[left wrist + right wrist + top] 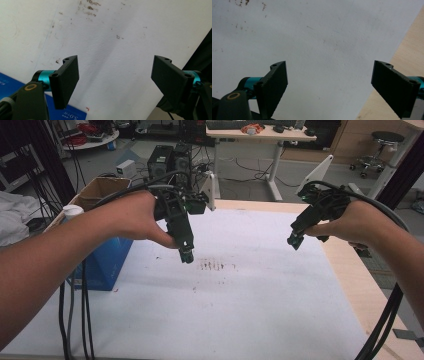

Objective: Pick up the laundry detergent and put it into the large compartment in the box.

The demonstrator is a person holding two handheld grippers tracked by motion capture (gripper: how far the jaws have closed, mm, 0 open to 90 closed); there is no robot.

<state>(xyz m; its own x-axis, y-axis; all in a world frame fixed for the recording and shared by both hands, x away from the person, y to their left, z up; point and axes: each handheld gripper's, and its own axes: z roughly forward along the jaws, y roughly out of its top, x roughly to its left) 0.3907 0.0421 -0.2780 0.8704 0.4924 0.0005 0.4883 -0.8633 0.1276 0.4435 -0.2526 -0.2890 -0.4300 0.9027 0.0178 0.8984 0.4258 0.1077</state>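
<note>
Two grippers hover over the white sheet [240, 305] on the worktop [350, 270]: left gripper [186, 254] and right gripper [295, 240], jaws wide apart, empty. Nothing to grasp yet; best held level.

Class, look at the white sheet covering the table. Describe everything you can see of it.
The white sheet looks like paper or thin board, lying flat and covering most of the wooden table, whose bare edge shows along the right. Near its middle is a patch of brown smudges, with smaller specks scattered around. A blue box stands at its left edge. Both grippers hang above it, jaws open, apparently not touching it.
</note>
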